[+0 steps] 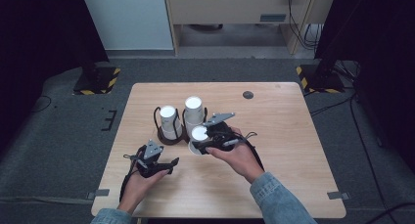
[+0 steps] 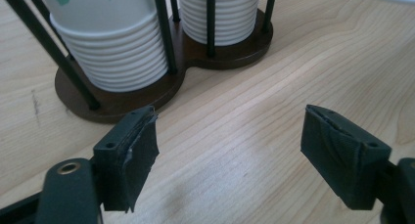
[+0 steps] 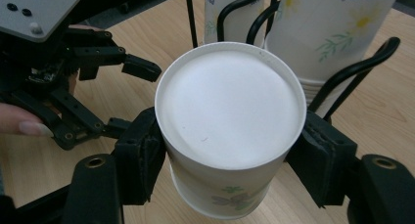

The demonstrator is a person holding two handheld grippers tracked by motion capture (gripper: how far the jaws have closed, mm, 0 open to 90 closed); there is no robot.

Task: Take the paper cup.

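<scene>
Right gripper [image 3: 230, 155] — clamped round paper cup [image 3: 230, 111]

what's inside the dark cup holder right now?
The cup holder has two compartments, each with a stack of upside-down paper cups between black rods. Nested rims show at the bottom of each stack. How many cups sit deeper in each stack is hidden.

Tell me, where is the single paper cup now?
The paper cup is clamped in the right gripper, upside down, just right of the cup holder.
</scene>
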